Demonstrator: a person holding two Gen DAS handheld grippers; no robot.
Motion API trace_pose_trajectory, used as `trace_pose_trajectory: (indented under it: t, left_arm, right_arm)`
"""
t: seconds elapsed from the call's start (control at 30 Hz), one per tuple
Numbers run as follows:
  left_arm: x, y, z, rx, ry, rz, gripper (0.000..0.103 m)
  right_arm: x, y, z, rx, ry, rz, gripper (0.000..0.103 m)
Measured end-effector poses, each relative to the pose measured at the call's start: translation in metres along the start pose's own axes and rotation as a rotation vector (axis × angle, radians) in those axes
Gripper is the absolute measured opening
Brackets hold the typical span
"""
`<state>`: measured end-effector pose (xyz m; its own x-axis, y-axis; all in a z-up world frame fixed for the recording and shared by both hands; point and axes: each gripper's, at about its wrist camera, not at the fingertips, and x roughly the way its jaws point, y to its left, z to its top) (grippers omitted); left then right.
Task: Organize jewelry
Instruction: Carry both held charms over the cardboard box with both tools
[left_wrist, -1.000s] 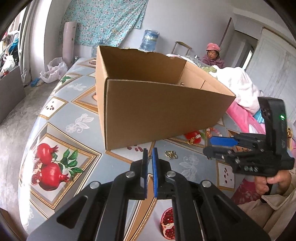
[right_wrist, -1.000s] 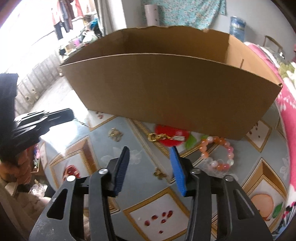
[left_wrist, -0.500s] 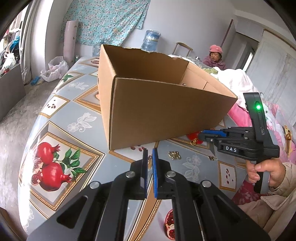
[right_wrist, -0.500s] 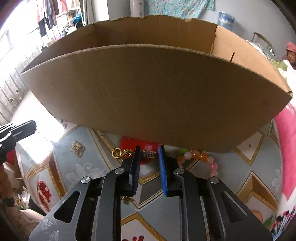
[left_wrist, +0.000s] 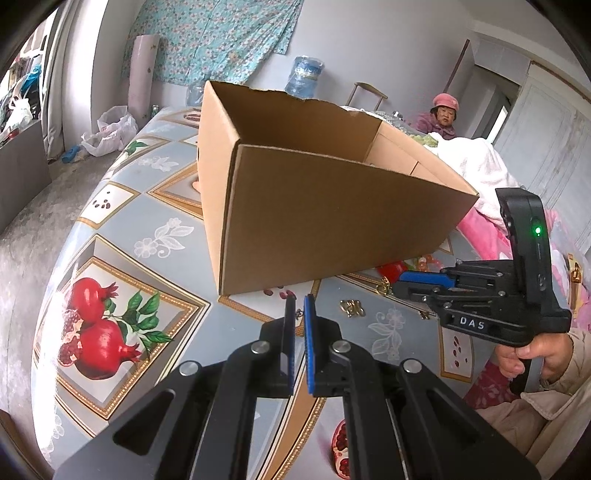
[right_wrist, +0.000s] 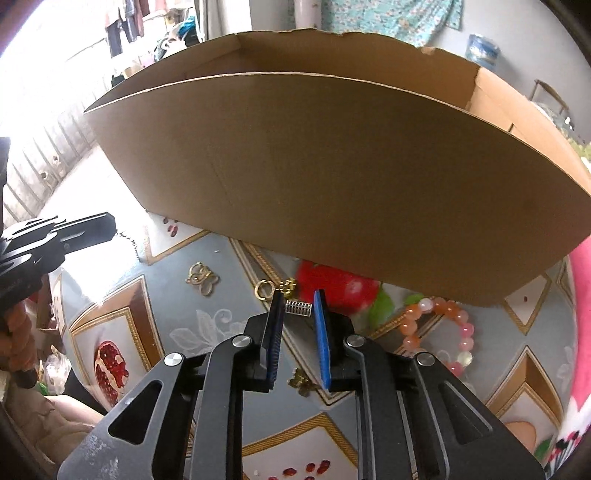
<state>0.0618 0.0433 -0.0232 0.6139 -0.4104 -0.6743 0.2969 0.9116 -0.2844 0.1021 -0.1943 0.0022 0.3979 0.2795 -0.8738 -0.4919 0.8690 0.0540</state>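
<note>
An open cardboard box (left_wrist: 332, 206) stands on the patterned table (left_wrist: 122, 229); it also fills the right wrist view (right_wrist: 332, 158). My right gripper (right_wrist: 297, 308) is shut on a small gold and silver charm (right_wrist: 297, 307) whose gold ring (right_wrist: 265, 289) hangs out, just above the table in front of the box. My left gripper (left_wrist: 299, 306) is shut on a thin dark chain (right_wrist: 129, 240) that dangles from its tips; it also shows in the right wrist view (right_wrist: 107, 225). A gold butterfly brooch (right_wrist: 201, 276) and a pink bead bracelet (right_wrist: 439, 332) lie on the table.
Another small gold piece (right_wrist: 301, 380) lies under my right gripper. A woman in a pink hat (left_wrist: 441, 118) sits behind the box. White and pink bedding (left_wrist: 476, 173) lies at the right. A water jug (left_wrist: 304, 75) stands at the back.
My right gripper closed from wide open onto the charm in front of the box and has lifted it slightly. My left gripper stayed shut and hardly moved.
</note>
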Motion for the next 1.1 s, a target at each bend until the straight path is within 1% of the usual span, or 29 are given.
trace_pose_trajectory:
  t: [0.13,0.27,0.4,0.43,0.5,0.6,0.67,0.73,0.87,1.03,1.1]
  left_arm:
    - [0.001,-0.001,-0.001,-0.001,0.001,-0.003,0.004]
    - [0.001,-0.001,0.000,-0.002,0.003,-0.001,0.004]
    - [0.003,-0.001,-0.001,-0.006,0.005,0.001,0.004]
    - [0.003,-0.001,-0.001,-0.006,0.005,0.002,0.004]
    - [0.003,-0.002,-0.001,-0.005,0.003,0.002,0.004]
    - [0.002,-0.002,-0.001,0.003,-0.002,0.000,0.004]
    - [0.000,-0.004,-0.001,0.010,-0.009,-0.001,0.004]
    - [-0.002,-0.005,-0.001,0.014,-0.013,0.000,0.004]
    - [-0.009,-0.008,0.001,0.023,-0.029,-0.003,0.004]
    - [-0.031,-0.017,0.009,0.058,-0.081,-0.023,0.004]
    - [-0.042,-0.020,0.015,0.059,-0.103,-0.045,0.004]
  right_arm:
    - [0.004,-0.012,0.001,-0.001,0.009,0.007,0.019]
    - [0.010,-0.008,0.004,-0.006,0.013,0.018,0.022]
    - [0.011,-0.006,0.005,-0.032,0.013,-0.006,0.022]
    - [0.012,-0.004,0.005,-0.033,0.014,-0.010,0.022]
    - [0.014,-0.006,0.005,-0.025,0.010,-0.020,0.014]
    - [0.016,-0.011,0.004,0.004,0.004,0.004,0.013]
    - [0.014,-0.017,0.002,0.013,0.000,0.006,0.013]
    - [0.011,-0.025,0.001,0.032,-0.004,0.020,0.013]
    - [-0.002,-0.036,-0.007,0.045,-0.029,0.023,0.013]
    - [-0.033,-0.035,-0.006,0.053,-0.092,0.050,0.013]
    - [-0.048,-0.036,-0.003,0.050,-0.127,0.077,0.013]
